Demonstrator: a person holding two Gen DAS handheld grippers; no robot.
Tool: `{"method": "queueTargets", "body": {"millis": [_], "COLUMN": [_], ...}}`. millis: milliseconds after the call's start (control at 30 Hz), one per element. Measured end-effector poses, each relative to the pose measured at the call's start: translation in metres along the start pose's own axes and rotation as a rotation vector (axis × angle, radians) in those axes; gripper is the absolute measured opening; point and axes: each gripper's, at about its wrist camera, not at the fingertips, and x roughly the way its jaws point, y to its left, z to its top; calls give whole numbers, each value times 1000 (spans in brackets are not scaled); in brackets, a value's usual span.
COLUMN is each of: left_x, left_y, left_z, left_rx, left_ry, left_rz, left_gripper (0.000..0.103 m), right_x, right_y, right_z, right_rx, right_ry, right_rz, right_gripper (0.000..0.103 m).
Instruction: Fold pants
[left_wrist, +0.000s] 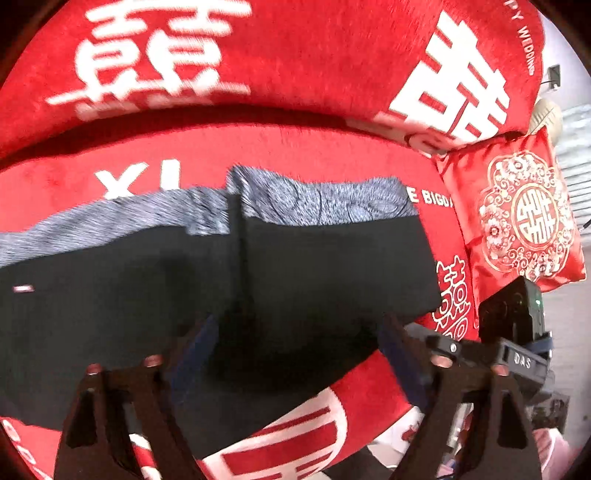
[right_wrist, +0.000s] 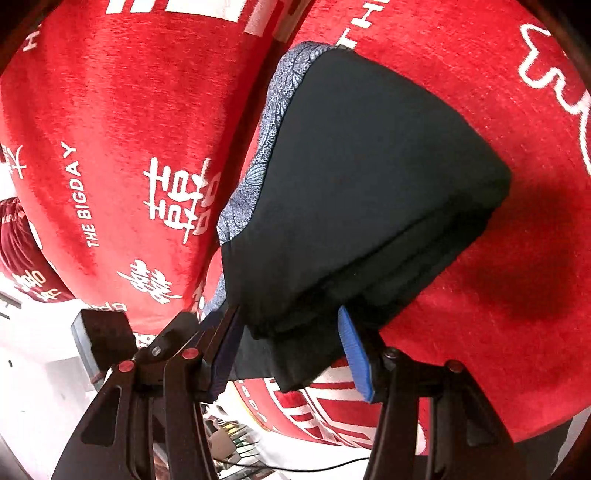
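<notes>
Right gripper (right_wrist: 291, 347) fingers spread wide around folded black pants (right_wrist: 369, 184). Left gripper (left_wrist: 295, 339) fingers wide, over pants on red sofa (left_wrist: 295, 147).

The pants (left_wrist: 314, 280) (right_wrist: 369, 177) are dark, almost black, with a grey patterned band along the far edge, folded over into a thick, layered bundle lying flat, its near edge hanging slightly loose and rumpled.
</notes>
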Motion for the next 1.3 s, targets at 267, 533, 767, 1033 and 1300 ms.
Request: {"method": "queueTargets", "body": {"millis": [267, 533, 767, 1033, 1300], "left_x": [26, -17, 22, -26, -35], "left_y": [4, -15, 17, 2, -31], "left_z": [-3, -30, -52, -55, -17], "left_rx": [-8, 61, -12, -4, 54], "left_ry": [31, -58, -37, -151, -221], "left_rz": [-6, 26, 65, 197, 266], "left_gripper": [5, 5, 5, 71, 71], "right_x": [13, -11, 21, 5, -48], "right_y": [-23, 5, -8, 33, 58], "right_z": [16, 7, -4, -9, 62], "right_rx": [62, -70, -144, -375, -434], "right_ry": [-15, 6, 93, 142, -95], "right_rz": [74, 83, -112, -214, -333], "right_gripper": [21, 11, 13, 53, 51]}}
